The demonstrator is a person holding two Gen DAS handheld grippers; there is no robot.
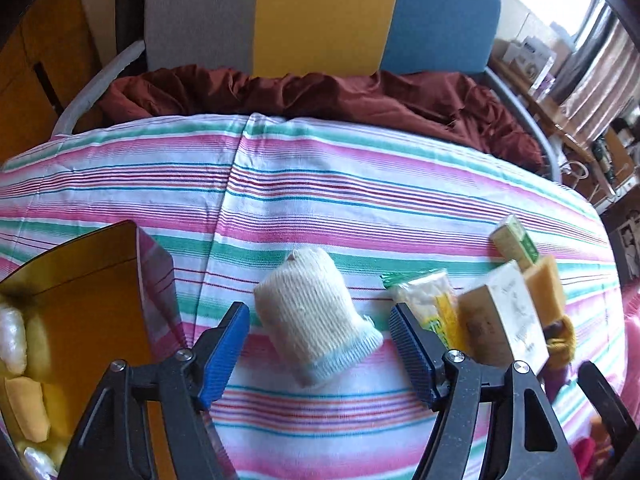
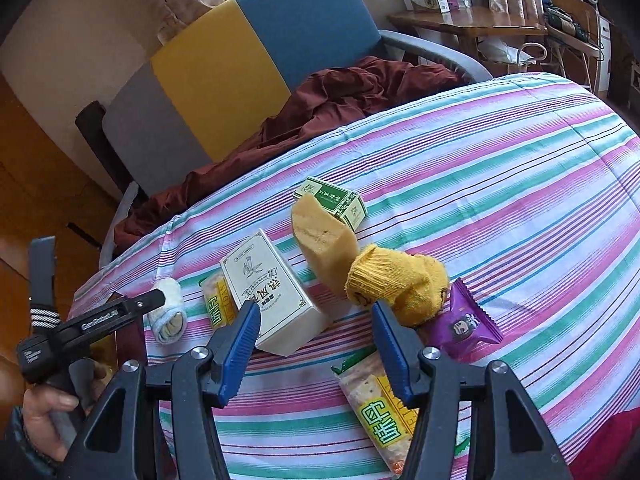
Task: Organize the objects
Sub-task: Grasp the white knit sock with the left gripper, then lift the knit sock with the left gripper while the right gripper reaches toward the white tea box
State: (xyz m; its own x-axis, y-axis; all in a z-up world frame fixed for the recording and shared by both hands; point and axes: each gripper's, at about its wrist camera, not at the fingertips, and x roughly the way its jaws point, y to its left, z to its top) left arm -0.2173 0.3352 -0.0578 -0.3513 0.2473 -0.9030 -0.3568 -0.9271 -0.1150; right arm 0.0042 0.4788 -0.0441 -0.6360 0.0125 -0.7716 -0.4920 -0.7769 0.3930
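Cream knitted sock (image 1: 316, 320), rolled, blue-cuffed, lies on the striped surface (image 1: 320, 184) between the spread jaws of the left gripper (image 1: 320, 354), pads clear of it; its long axis is tilted, cuff nearest the camera. Only the left view shows the yellow container (image 1: 80, 280) at left. Only the right view shows the yellow sock (image 2: 400, 284) and purple packet (image 2: 466, 326). Right gripper (image 2: 316, 350) hangs spread, empty, over the white box (image 2: 276, 296).
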